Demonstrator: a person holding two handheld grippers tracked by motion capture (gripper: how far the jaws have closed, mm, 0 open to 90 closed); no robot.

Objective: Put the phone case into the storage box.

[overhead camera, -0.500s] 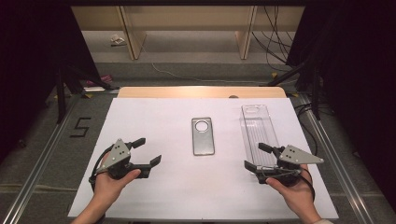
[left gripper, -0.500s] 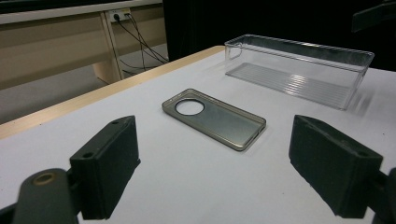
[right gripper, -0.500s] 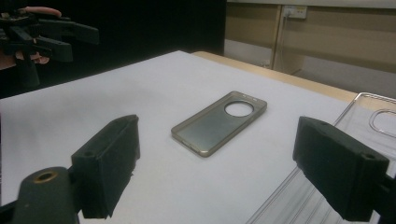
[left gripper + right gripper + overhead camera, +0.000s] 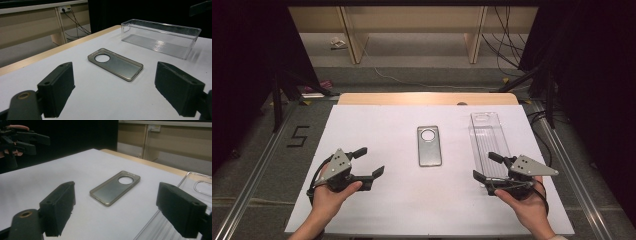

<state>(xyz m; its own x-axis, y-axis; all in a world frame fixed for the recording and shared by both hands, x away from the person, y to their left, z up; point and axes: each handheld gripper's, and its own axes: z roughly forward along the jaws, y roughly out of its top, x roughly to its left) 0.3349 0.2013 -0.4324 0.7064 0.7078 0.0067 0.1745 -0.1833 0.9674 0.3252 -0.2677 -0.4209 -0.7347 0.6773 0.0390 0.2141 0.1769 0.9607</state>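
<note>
A grey translucent phone case (image 4: 429,145) with a round camera hole lies flat in the middle of the white sheet (image 4: 387,120); it also shows as the phone case (image 4: 115,63) and the phone case (image 4: 115,187) in the gripper views. A clear plastic tray (image 4: 488,137) stands to its right, seen too as the tray (image 4: 160,37) and the tray (image 4: 175,220). My left gripper (image 4: 369,162) is open at the front left, jaws wide and empty. My right gripper (image 4: 486,166) is open over the tray's near end. The left gripper (image 4: 30,142) shows far off in the right gripper view.
The white sheet covers a wooden table whose edge (image 4: 427,98) shows at the back. Metal rails (image 4: 257,170) run along both sides. Beyond the table are wooden furniture legs (image 4: 352,35) and cables (image 4: 507,35) on the floor. A "5" (image 4: 298,136) marks the left floor.
</note>
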